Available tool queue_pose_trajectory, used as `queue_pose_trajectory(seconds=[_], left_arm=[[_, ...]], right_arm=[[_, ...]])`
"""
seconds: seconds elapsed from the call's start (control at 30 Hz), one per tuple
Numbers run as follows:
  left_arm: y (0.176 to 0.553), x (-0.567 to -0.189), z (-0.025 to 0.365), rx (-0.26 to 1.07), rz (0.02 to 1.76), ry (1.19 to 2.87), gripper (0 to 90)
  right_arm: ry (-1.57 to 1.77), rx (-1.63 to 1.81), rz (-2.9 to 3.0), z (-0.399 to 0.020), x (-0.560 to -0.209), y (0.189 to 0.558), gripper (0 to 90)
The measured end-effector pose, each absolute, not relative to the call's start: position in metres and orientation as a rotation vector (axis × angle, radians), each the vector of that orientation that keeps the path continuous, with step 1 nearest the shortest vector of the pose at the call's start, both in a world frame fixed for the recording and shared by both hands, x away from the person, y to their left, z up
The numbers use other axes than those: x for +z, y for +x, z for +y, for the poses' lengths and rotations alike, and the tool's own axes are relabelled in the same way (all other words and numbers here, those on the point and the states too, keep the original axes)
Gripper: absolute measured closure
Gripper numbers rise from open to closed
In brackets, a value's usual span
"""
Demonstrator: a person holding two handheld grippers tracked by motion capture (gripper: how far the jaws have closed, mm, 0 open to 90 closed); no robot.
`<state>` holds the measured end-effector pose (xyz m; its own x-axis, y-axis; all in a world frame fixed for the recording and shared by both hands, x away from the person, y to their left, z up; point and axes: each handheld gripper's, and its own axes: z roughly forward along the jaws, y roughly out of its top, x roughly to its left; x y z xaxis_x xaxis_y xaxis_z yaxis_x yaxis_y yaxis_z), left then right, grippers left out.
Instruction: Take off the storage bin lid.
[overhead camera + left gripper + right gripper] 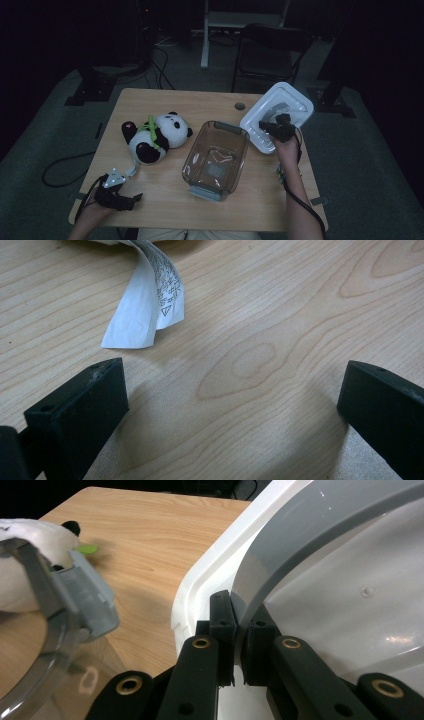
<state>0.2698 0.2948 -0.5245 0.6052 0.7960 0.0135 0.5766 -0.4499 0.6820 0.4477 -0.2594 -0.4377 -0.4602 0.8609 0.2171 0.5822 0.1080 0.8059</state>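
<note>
- We see a wooden desk [165,197] carrying everything; a dark folding chair [270,50] stands beyond its far edge.
- A clear container [216,156] with grey latches sits at the desk's middle, our landmark.
- Right of the container and just beside it lies a white lid [295,100] with a grey seal; our right claw [275,127] is clenched on its rim.
- Left of the container lies a plush panda [156,136].
- Our left claw [122,192], nearer than the panda, rests released, jaws wide apart.
- The panda's white tag [147,300] bears print too small to read.
</note>
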Motion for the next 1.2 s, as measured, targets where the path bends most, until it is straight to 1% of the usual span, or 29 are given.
queue_pose_trajectory(seconds=[0.73,1.2], left_arm=[[0.27,-0.524,0.295,0.441,1.078,2.188,0.4],[0.27,-0.524,0.295,0.439,1.078,2.186,0.4]], right_arm=[[1.593,1.291,2.121,-0.233,-0.467,0.472,86.0],[1.657,1.349,2.096,-0.233,-0.485,0.478,85.9]])
